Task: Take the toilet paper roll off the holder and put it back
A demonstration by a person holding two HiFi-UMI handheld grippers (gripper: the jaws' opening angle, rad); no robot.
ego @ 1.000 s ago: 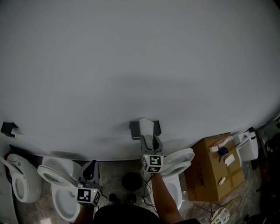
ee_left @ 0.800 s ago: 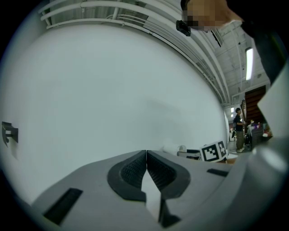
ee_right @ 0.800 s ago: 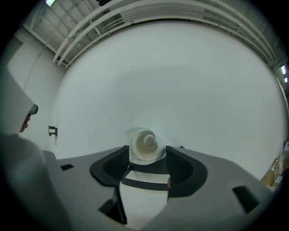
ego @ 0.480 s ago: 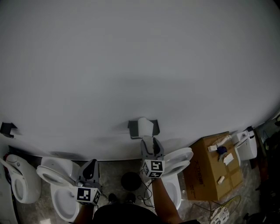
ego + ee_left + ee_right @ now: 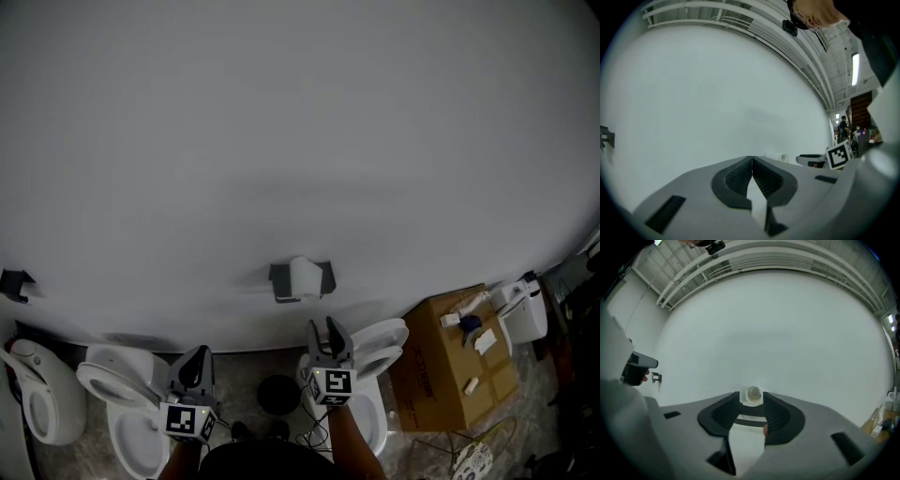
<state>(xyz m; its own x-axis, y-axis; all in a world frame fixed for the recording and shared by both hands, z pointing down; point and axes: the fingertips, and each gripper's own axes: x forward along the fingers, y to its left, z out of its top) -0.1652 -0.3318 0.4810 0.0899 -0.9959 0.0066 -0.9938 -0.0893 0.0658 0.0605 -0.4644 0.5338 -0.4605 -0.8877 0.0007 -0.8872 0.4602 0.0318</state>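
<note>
- a second ago the right claw (image 5: 323,325) is right at the toilet paper roll (image 5: 303,277); now it is drawn back, lower in the head view, and stands apart from it.
- the roll sits on its holder (image 5: 278,281) on the wall (image 5: 300,141), as before.
- the right claw's jaws have just been closing; a narrow gap remains with nothing in it, and we see the roll beyond.
- the right claw points level at the wall.
- the left claw (image 5: 196,352) keeps its place low at the left, also level, jaws pressed together and empty.
</note>
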